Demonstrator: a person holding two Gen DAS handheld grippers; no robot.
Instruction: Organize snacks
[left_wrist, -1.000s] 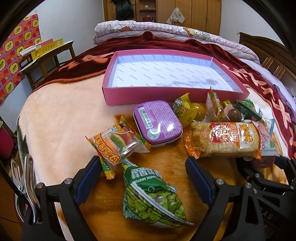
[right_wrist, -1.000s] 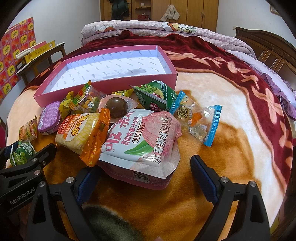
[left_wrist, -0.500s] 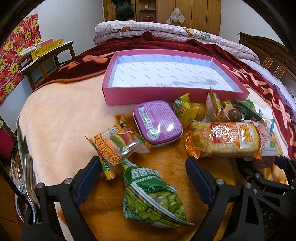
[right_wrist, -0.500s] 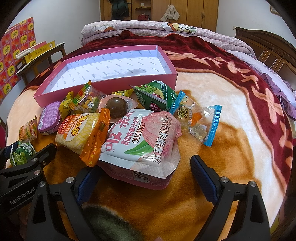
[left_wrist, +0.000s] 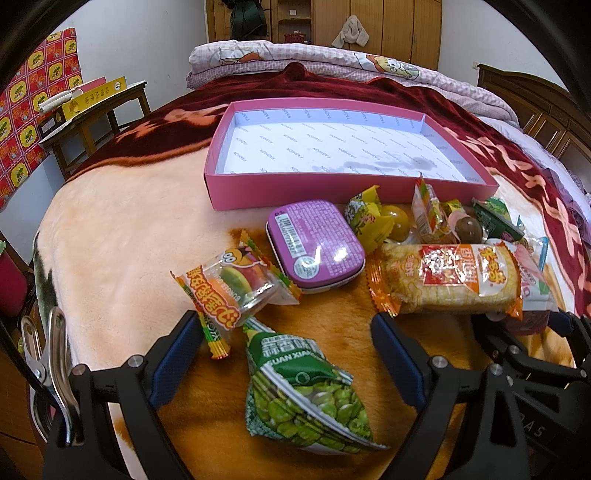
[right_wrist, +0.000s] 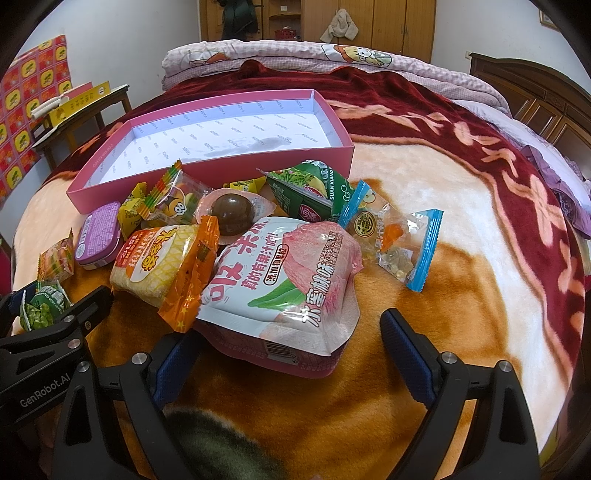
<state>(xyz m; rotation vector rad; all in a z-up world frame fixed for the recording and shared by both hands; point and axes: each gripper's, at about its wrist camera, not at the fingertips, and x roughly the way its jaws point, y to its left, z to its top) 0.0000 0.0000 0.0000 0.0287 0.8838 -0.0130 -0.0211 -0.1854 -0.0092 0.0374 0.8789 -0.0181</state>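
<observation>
An empty pink box (left_wrist: 258, 190) (right_wrist: 207, 173) lies on the bed blanket behind a pile of snacks. My left gripper (left_wrist: 286, 334) is open, its jaws either side of a green pea packet (left_wrist: 299, 387). Ahead of it lie a burger gummy packet (left_wrist: 229, 288), a purple tin (left_wrist: 314, 245) and an orange rice cracker pack (left_wrist: 450, 284). My right gripper (right_wrist: 286, 334) is open around the near end of a pink peach pouch (right_wrist: 284, 277). Beside the pouch are the cracker pack (right_wrist: 162, 266), a chocolate ball (right_wrist: 231, 214), a green packet (right_wrist: 306, 192) and a blue-edged candy bag (right_wrist: 402, 243).
A wooden side table (left_wrist: 92, 107) with yellow boxes stands to the left of the bed. Folded quilts (left_wrist: 332, 62) lie at the bed's far end. A dark wooden headboard (right_wrist: 535, 92) is at the right. A metal clip (left_wrist: 48, 354) hangs beside my left gripper.
</observation>
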